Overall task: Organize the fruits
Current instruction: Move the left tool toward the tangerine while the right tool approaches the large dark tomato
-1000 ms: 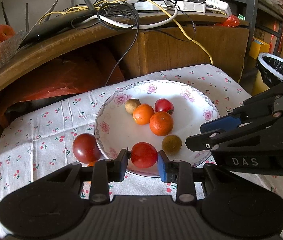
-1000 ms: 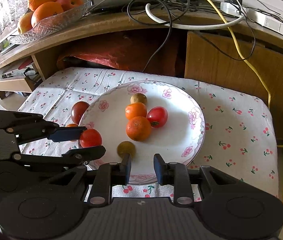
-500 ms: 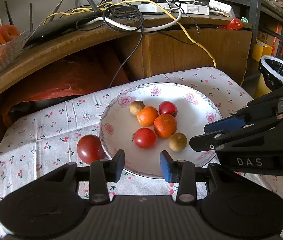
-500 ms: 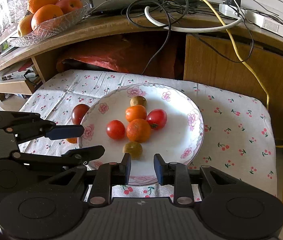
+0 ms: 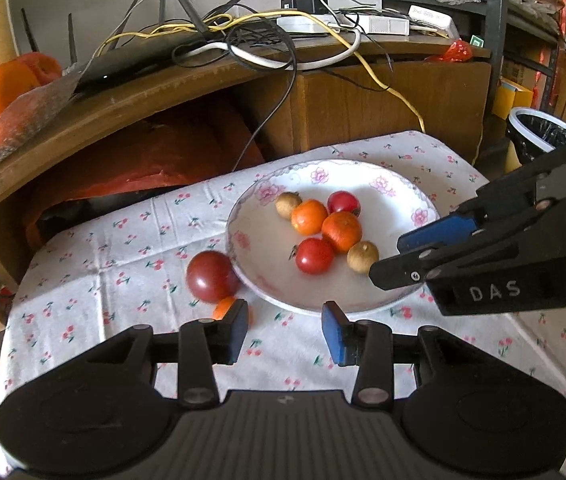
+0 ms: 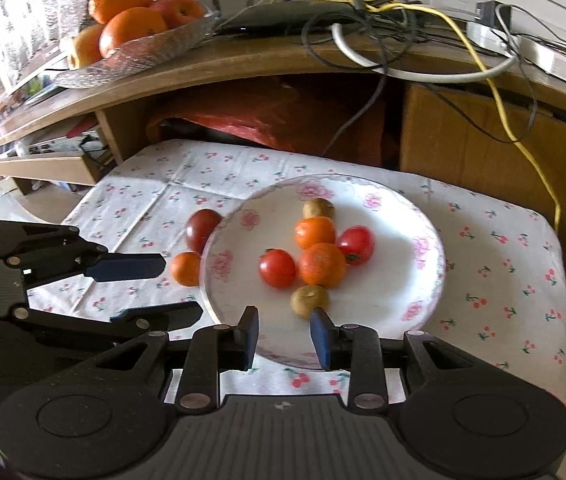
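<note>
Six fruits sit mid-frame on the plate [image 5: 243, 236]; a dark tomato [image 5: 211, 276] and small orange [image 6: 187, 268] lie on the tabletop at its left rim. My left gripper [image 5: 285, 330] and right gripper [image 6: 285, 338] hover low in frame, fingers apart, empty.

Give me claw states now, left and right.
Left claw: open, holding nothing.
Right claw: open, holding nothing.

Shelf: we see a wooden shelf [image 6: 267, 62] behind the bench.
Cables: we see tangled cables [image 5: 267, 46] on it.
Bin: black-lined bin [image 5: 543, 134], far right.
</note>
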`<control>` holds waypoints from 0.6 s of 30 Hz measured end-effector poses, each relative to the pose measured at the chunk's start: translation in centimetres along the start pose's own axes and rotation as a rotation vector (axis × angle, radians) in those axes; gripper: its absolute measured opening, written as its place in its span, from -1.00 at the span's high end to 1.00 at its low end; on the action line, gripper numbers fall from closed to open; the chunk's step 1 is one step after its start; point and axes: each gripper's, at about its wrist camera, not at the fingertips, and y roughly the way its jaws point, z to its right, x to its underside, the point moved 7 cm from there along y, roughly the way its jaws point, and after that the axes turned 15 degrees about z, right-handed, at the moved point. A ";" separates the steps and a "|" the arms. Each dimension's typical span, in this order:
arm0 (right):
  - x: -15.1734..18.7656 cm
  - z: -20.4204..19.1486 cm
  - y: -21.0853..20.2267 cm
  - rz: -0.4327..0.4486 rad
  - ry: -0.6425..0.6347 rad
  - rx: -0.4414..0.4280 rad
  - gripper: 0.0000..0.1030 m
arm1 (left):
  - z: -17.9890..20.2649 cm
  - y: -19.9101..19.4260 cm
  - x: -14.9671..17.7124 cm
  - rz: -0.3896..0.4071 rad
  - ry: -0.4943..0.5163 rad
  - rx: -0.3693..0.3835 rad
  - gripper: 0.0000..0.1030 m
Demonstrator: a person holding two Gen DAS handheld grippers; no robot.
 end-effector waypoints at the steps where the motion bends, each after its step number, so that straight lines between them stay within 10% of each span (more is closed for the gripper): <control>1: 0.0 -0.3 0.0 -0.001 -0.001 -0.007 0.48 | -0.2 -0.2 0.2 -0.003 0.001 -0.001 0.06; 18: 0.4 -1.0 -0.3 -0.005 0.003 -0.035 0.48 | -2.5 3.4 2.4 -0.047 -0.029 -0.084 0.05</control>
